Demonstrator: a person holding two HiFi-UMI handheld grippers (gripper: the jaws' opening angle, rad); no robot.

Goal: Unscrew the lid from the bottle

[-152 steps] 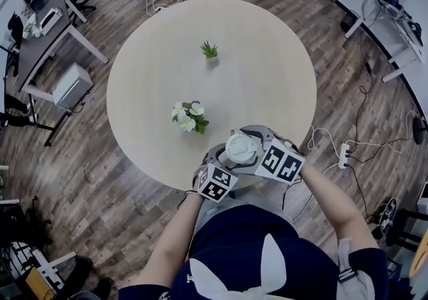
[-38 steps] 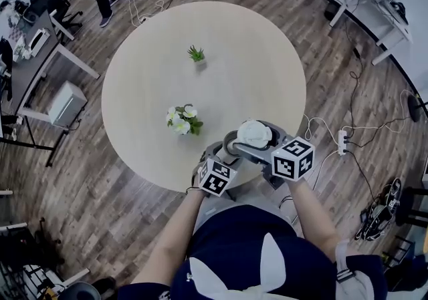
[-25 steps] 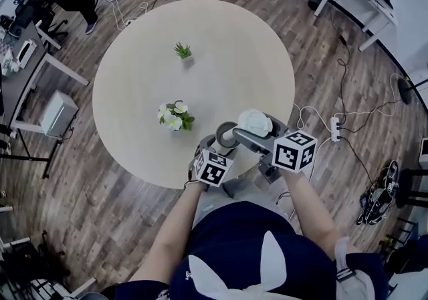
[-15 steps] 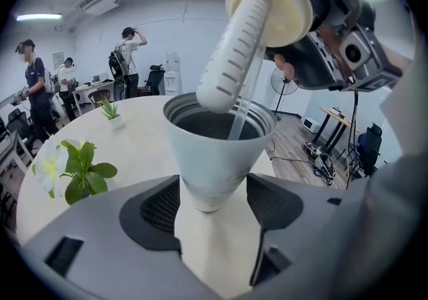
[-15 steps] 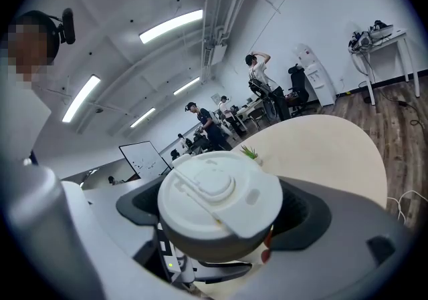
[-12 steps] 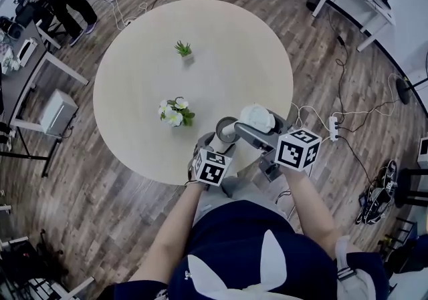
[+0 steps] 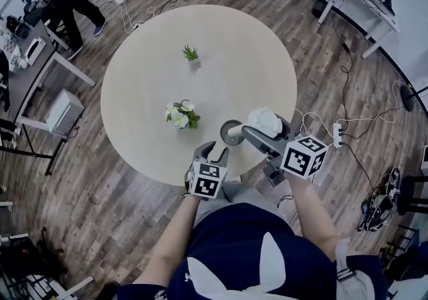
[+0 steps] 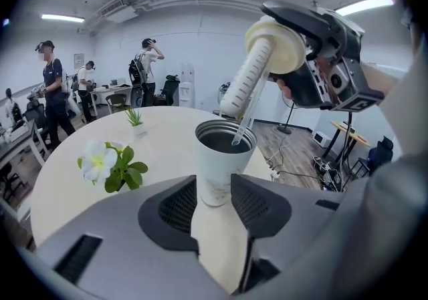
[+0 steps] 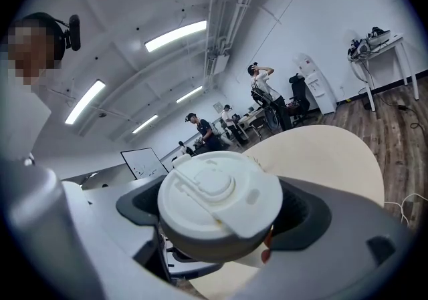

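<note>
A white bottle stands upright and open-topped on the round table, near its front edge. In the left gripper view the bottle is just beyond my left gripper, apart from the pads. Those jaws are closing with nothing between them. My left gripper sits pulled back at the table's edge. My right gripper is shut on the white lid, raised above and right of the bottle. A ribbed tube and a clear straw hang from the lid, the straw's tip in the bottle's mouth. The lid fills the right gripper view.
White flowers lie left of the bottle and a small potted plant stands farther back. Desks, chairs and standing people are at the upper left. Cables and a power strip lie on the wood floor at the right.
My left gripper let go of the bottle and drew back toward my body. The right gripper carried the lid up and to the right, off the bottle.
</note>
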